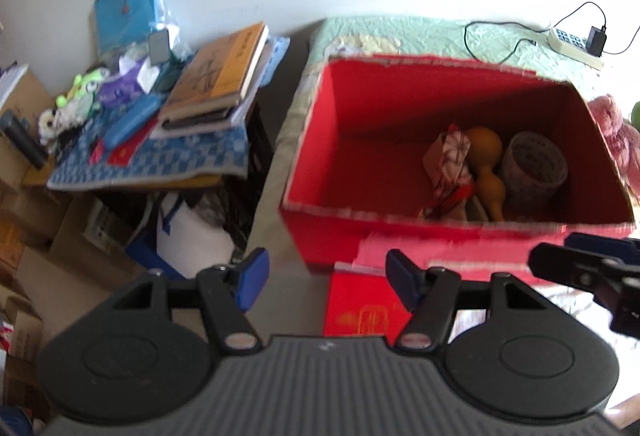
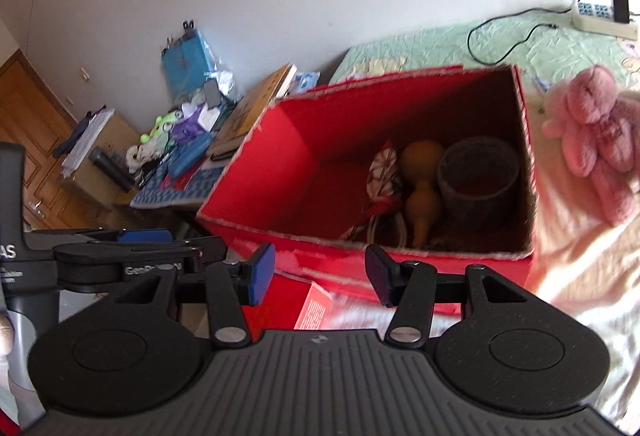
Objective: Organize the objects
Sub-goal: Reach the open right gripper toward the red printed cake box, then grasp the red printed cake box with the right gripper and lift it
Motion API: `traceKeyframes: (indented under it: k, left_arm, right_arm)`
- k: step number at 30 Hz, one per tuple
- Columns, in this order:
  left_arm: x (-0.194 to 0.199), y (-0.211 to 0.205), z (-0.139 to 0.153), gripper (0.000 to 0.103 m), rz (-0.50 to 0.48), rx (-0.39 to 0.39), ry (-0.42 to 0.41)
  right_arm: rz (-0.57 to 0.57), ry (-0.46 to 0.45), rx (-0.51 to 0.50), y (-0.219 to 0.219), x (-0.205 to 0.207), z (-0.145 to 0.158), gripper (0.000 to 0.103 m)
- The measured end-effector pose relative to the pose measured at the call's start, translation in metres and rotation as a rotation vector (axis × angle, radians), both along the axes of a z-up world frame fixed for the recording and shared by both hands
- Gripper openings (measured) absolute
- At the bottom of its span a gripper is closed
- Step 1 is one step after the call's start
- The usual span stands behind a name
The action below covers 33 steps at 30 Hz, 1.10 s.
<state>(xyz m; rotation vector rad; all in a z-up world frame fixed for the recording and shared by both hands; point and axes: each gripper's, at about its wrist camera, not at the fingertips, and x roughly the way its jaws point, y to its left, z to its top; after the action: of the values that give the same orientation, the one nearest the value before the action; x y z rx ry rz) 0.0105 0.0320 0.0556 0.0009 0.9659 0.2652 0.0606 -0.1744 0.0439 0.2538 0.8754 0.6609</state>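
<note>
Clutter on the side table with the blue checked cloth point(image 1: 152, 164) at 9 o'clock includes stacked books point(image 1: 218, 76) and small items too blurred to identify. Left gripper point(image 1: 324, 278) hangs before the open red cardboard box point(image 1: 320, 156), fingers spread wide and empty; right gripper point(image 2: 320, 274) likewise, spread wide, holding nothing.

Box contents, grouped at the right end: a patterned red-and-white cloth pouch point(image 1: 450, 160), a tan gourd point(image 1: 486, 168), a grey roll of wide tape point(image 1: 534, 170). A flat red carton point(image 1: 360, 310) lies just in front of the box at 6 o'clock.

Outstanding item, by judgement: the pink plush bear point(image 2: 596, 132), lying on the bed cover point(image 2: 580, 276) at 2 o'clock in the right wrist view, just beside the box's right wall. Assessed as light, soft and compressible, not fragile; pile may slip under a shallow pinch. Recommended hold: across the torso, closing firmly so the stuffing compacts, rather than a limb, which would let it dangle.
</note>
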Motion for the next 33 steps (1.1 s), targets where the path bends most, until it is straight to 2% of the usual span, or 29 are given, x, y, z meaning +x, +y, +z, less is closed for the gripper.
traceKeyframes:
  k: [4, 8, 10, 16, 21, 23, 25, 33]
  left_arm:
    - [-0.018, 0.012, -0.015, 0.071, -0.001, -0.054, 0.025]
    - [-0.037, 0.022, -0.034, 0.081, -0.039, -0.168, 0.041]
    - [-0.043, 0.021, -0.042, 0.09, -0.066, -0.203, 0.043]
    - [-0.037, 0.012, -0.064, 0.094, -0.123, -0.248, 0.061]
    - [-0.024, 0.011, -0.083, 0.093, -0.139, -0.251, 0.113]
    - [-0.021, 0.01, -0.087, 0.09, -0.151, -0.253, 0.124]
    - [-0.018, 0.008, -0.089, 0.082, -0.16, -0.242, 0.13]
    - [-0.013, 0.008, -0.091, 0.079, -0.17, -0.236, 0.14]
  right_arm:
    - [0.02, 0.113, 0.012, 0.006, 0.006, -0.021, 0.054]
    - [0.019, 0.228, 0.023, 0.013, 0.008, -0.042, 0.054]
    - [0.02, 0.262, 0.019, 0.017, 0.008, -0.05, 0.054]
    - [0.045, 0.325, -0.001, 0.04, 0.01, -0.064, 0.054]
    - [0.059, 0.352, -0.032, 0.055, 0.014, -0.073, 0.054]
    - [0.061, 0.36, -0.045, 0.059, 0.017, -0.076, 0.055]
    - [0.07, 0.371, -0.045, 0.063, 0.02, -0.078, 0.055]
    - [0.126, 0.403, -0.05, 0.079, 0.026, -0.087, 0.055]
